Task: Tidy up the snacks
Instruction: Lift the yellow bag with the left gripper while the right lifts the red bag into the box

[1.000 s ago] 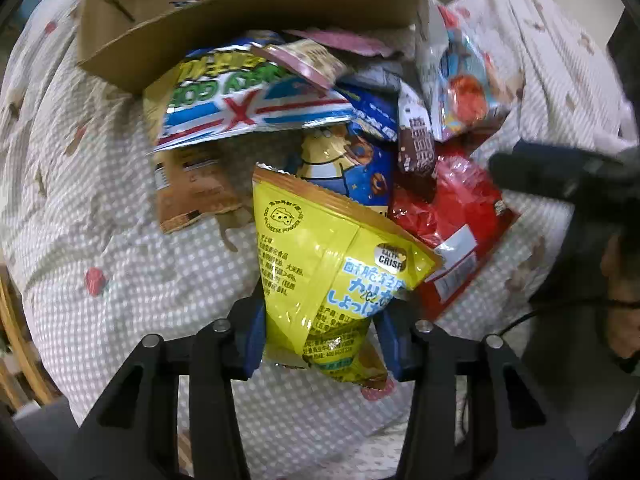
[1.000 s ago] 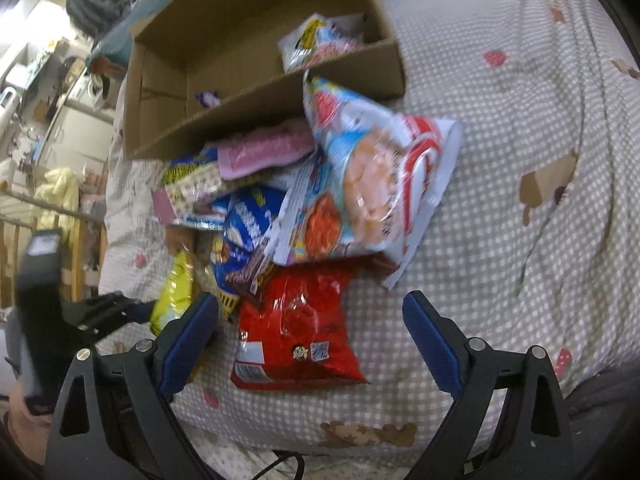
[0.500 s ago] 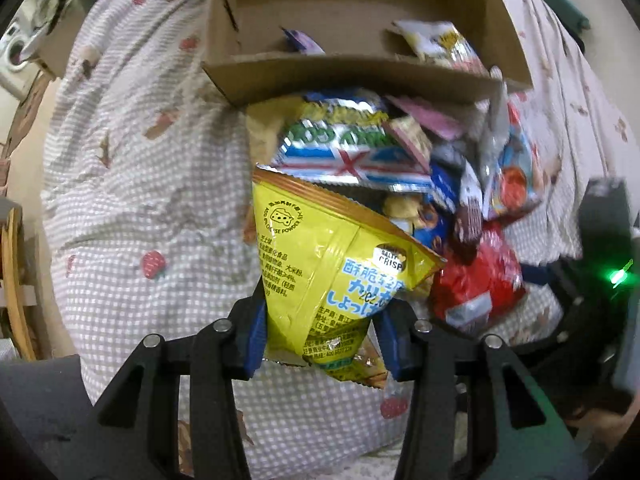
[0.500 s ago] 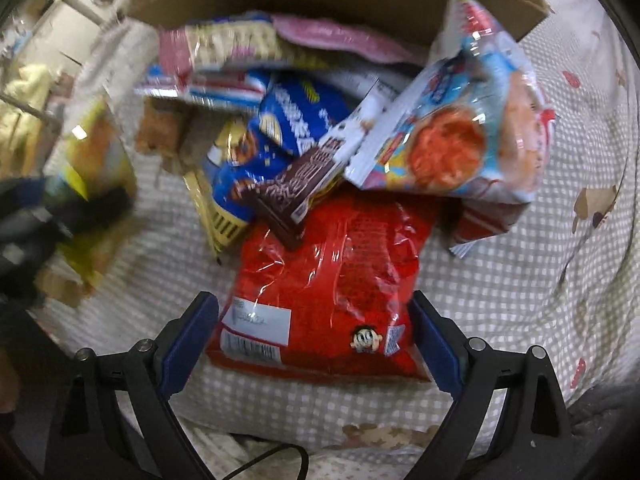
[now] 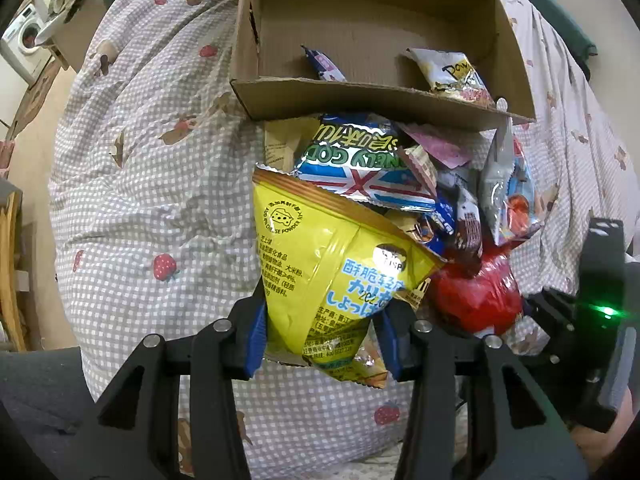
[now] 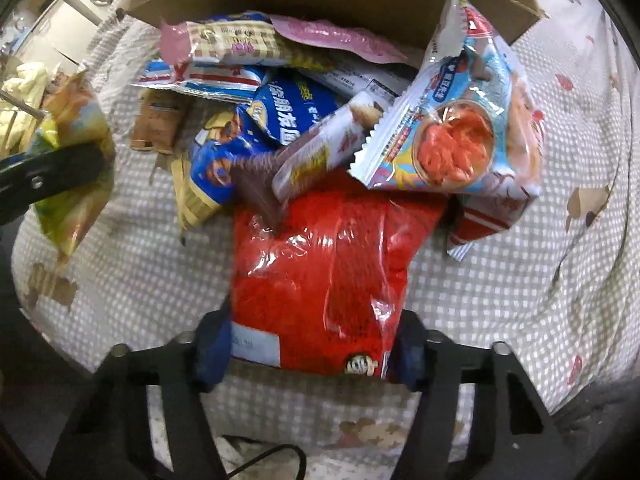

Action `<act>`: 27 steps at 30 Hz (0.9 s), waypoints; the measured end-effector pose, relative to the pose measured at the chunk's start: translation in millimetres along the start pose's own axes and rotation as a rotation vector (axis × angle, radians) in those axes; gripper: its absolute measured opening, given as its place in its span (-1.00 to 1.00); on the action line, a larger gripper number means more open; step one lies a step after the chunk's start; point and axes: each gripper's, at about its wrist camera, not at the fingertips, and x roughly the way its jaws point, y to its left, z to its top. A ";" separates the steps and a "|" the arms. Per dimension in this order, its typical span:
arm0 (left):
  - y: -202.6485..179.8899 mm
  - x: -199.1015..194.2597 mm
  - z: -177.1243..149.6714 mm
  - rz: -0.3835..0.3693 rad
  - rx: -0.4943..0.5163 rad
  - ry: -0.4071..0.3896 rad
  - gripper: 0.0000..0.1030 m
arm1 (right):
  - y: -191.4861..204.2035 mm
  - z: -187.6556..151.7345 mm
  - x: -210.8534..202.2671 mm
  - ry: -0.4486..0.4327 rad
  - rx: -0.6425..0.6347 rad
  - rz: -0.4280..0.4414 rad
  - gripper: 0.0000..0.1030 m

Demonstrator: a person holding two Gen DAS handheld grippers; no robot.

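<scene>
My left gripper [image 5: 320, 336] is shut on a yellow chip bag [image 5: 320, 264] and holds it up in front of the snack pile. The cardboard box [image 5: 360, 104] lies beyond, open, with a blue packet [image 5: 324, 66] and a white packet [image 5: 452, 74] inside. My right gripper [image 6: 308, 350] has its blue pads on both sides of the lower end of the red snack bag [image 6: 332, 264], which lies on the checked cover. The left gripper with the yellow bag [image 6: 68, 168] shows at the left of the right wrist view.
The pile holds a blue-and-white flag-print bag [image 5: 360, 176], a blue cookie bag [image 6: 288, 112], a brown chocolate bar [image 6: 280, 176], a shrimp cracker bag [image 6: 460, 136] and a pink packet [image 6: 340, 36]. The checked bed cover [image 5: 160, 200] drops off at the edges. A washing machine [image 5: 24, 40] stands far left.
My left gripper has lifted the yellow bag back and up, so the box opening shows. My right gripper has moved in onto the red bag and its jaws have narrowed around it.
</scene>
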 end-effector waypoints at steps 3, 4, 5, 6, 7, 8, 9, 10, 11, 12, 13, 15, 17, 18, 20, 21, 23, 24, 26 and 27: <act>1.3 -2.4 1.5 -0.008 -0.008 -0.009 -0.19 | -1.6 -11.4 -8.9 0.005 0.042 0.085 0.12; 2.5 -4.3 2.6 -0.004 -0.012 -0.017 -0.19 | -0.7 -15.0 -11.5 0.009 0.050 0.114 0.12; 3.9 -6.0 3.4 0.003 -0.016 -0.024 -0.19 | 0.9 -19.1 -15.2 0.007 0.053 0.134 0.12; 5.6 -6.9 3.9 0.007 -0.023 -0.027 -0.19 | -2.0 -23.4 -20.4 0.001 0.056 0.144 0.12; 7.3 -7.1 4.4 0.007 -0.033 -0.028 -0.19 | -2.6 -27.5 -25.3 0.003 0.056 0.157 0.12; 8.0 -6.9 4.8 0.007 -0.038 -0.028 -0.19 | -4.2 -30.7 -30.1 -0.001 0.057 0.172 0.12; 9.2 -7.0 5.2 0.013 -0.043 -0.030 -0.19 | -9.1 -32.4 -36.0 -0.006 0.057 0.184 0.12; 9.8 -7.2 5.5 0.020 -0.045 -0.034 -0.19 | -11.6 -36.3 -43.4 -0.022 0.056 0.200 0.12; 9.9 -7.1 5.5 0.026 -0.046 -0.036 -0.19 | -17.8 -37.5 -50.6 -0.034 0.054 0.211 0.12; 10.1 -7.0 5.5 0.030 -0.046 -0.039 -0.19 | -17.2 -34.0 -57.4 -0.048 0.051 0.220 0.12; 10.4 -7.0 5.5 0.033 -0.047 -0.041 -0.19 | -16.8 -38.2 -64.4 -0.075 0.046 0.227 0.12; 10.4 -6.8 5.4 0.040 -0.050 -0.046 -0.19 | -18.8 -37.1 -72.0 -0.109 0.044 0.234 0.12; 11.7 -8.4 5.3 0.050 -0.059 -0.059 -0.19 | -24.0 -38.9 -82.9 -0.144 0.046 0.240 0.12; 12.3 -9.4 5.6 0.053 -0.061 -0.064 -0.19 | -28.3 -37.5 -87.9 -0.158 0.048 0.240 0.12; 13.5 -12.5 6.1 0.065 -0.070 -0.082 -0.19 | -35.9 -25.1 -89.7 -0.188 0.049 0.239 0.12; 14.0 -14.2 6.4 0.069 -0.072 -0.090 -0.19 | -49.3 -24.1 -102.3 -0.196 0.050 0.239 0.12; 15.7 -19.7 7.8 0.073 -0.082 -0.112 -0.19 | -57.9 -19.0 -112.6 -0.225 0.052 0.241 0.12; 16.2 -21.8 8.7 0.070 -0.086 -0.121 -0.19 | -62.5 -15.7 -118.5 -0.237 0.052 0.242 0.12; 15.5 -29.2 12.9 0.057 -0.086 -0.140 -0.19 | -66.9 -13.3 -123.6 -0.271 0.051 0.246 0.12; 14.4 -33.6 15.6 0.054 -0.086 -0.153 -0.19 | -69.6 -14.3 -123.9 -0.283 0.051 0.247 0.12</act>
